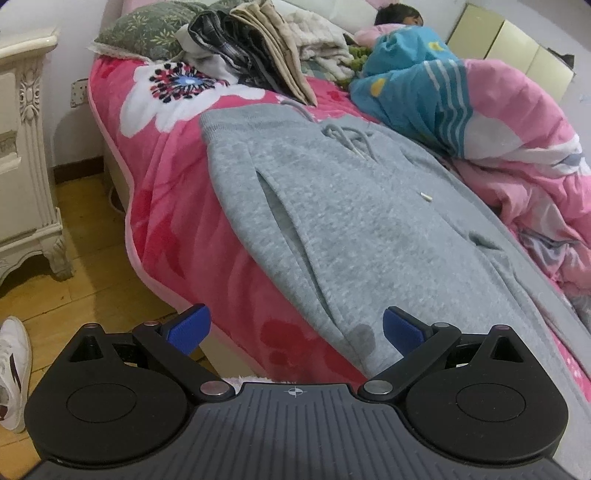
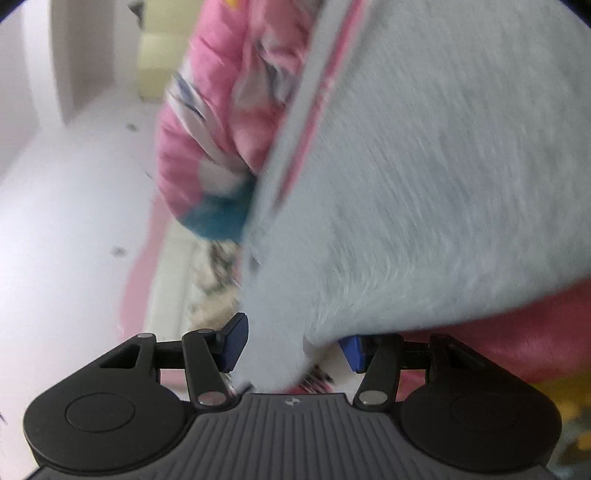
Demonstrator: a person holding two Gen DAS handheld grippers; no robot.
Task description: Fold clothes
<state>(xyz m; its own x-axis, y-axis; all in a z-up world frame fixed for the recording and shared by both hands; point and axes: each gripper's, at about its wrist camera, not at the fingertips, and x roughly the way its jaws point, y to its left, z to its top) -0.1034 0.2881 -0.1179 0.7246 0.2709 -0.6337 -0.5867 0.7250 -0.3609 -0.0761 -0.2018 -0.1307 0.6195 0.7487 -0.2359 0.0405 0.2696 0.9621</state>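
Bedroom, left wrist view: pink floral blanket (image 1: 173,206) covering the bed, grey sweatpants (image 1: 332,221) lying spread flat on it, waistband and drawstring (image 1: 351,142) at the far end, legs running toward the camera and over the near bed edge. Pile of folded clothes (image 1: 251,48) sitting beyond the waistband near a green pillow (image 1: 147,27). Pink and teal quilt (image 1: 480,122) bunched along the right side of the sweatpants, a person lying under it at the top. White nightstand (image 1: 26,155) standing on the left, white shoe (image 1: 13,369) resting on the yellow floor (image 1: 85,266). Left gripper (image 1: 293,328) angling down over the near end of the sweatpants, blue fingers (image 1: 188,328) standing wide apart, nothing between them, no contact with the fabric visible.

Right wrist view: heavily blurred and rolled, white wall (image 2: 66,221) filling the left. Grey sweatpants (image 2: 424,184) filling the right half, quilt (image 2: 221,110) beside them, red blanket (image 2: 517,332) lower right. Right gripper (image 2: 291,347) pointing roughly level, jaws partly spread, with a corner of the sweatpants hanging down between them. Left pad (image 2: 234,347) sitting at the cloth edge, right pad (image 2: 352,350) partly hidden behind the fabric; cannot tell if the pads are pinching it.
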